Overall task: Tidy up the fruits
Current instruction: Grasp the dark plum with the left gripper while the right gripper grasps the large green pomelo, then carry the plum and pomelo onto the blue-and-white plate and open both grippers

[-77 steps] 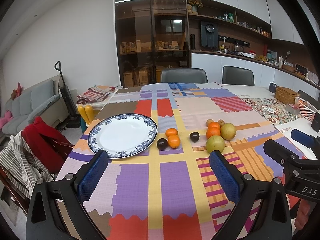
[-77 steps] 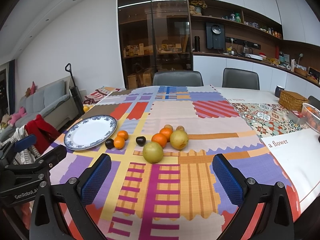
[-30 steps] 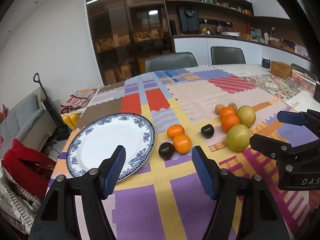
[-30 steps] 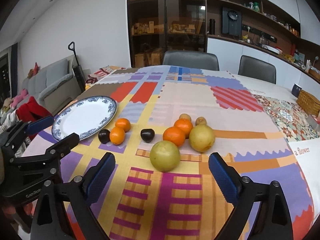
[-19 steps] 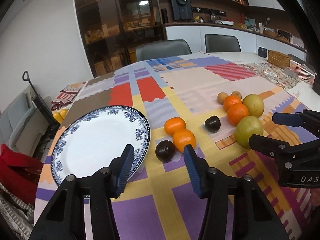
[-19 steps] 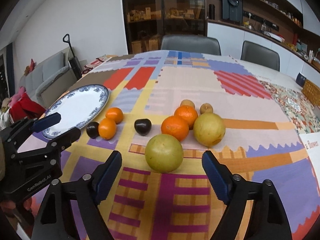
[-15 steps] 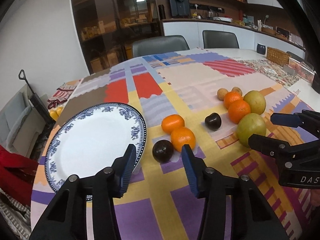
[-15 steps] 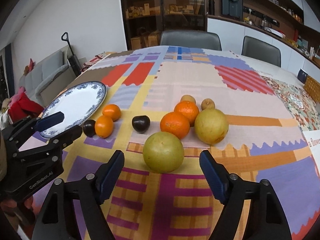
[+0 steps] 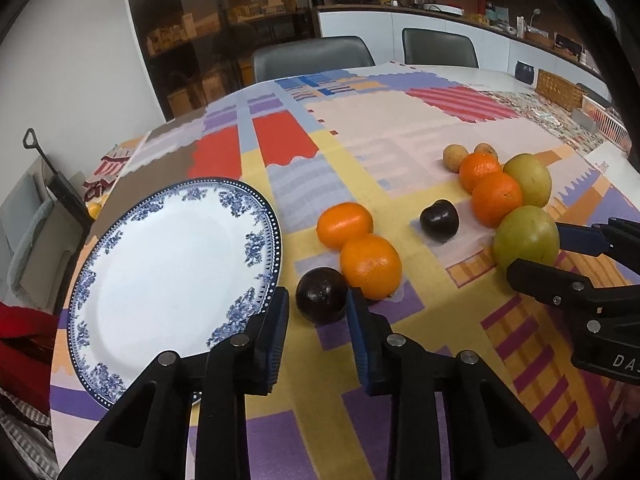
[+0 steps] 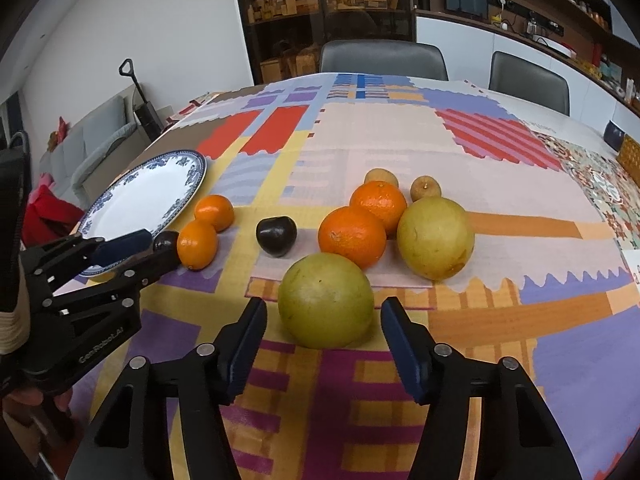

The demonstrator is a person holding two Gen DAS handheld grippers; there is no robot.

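My left gripper (image 9: pixel 318 320) is open, its blue pads on either side of a dark plum (image 9: pixel 321 301) that lies on the patchwork cloth next to a blue-and-white plate (image 9: pixel 172 264). My right gripper (image 10: pixel 324 332) is open around a large green-yellow fruit (image 10: pixel 326 306), pads apart from it. Two small oranges (image 9: pixel 370 266) lie just beyond the plum. A second dark plum (image 10: pixel 276 236), two larger oranges (image 10: pixel 352 237), a yellow round fruit (image 10: pixel 435 238) and two small brown fruits (image 10: pixel 425 189) lie behind. The left gripper also shows in the right wrist view (image 10: pixel 148 248).
The plate is empty and sits near the table's left edge (image 9: pixel 60 344). Two grey chairs (image 10: pixel 382 56) stand at the far side. A wicker basket (image 9: pixel 560 88) and a white rack sit at the far right. A sofa and red cloth lie off the left edge.
Both grippers have moved forward and down and narrowed. The left now straddles the near plum; the right now straddles the green-yellow fruit. No fruit has moved.
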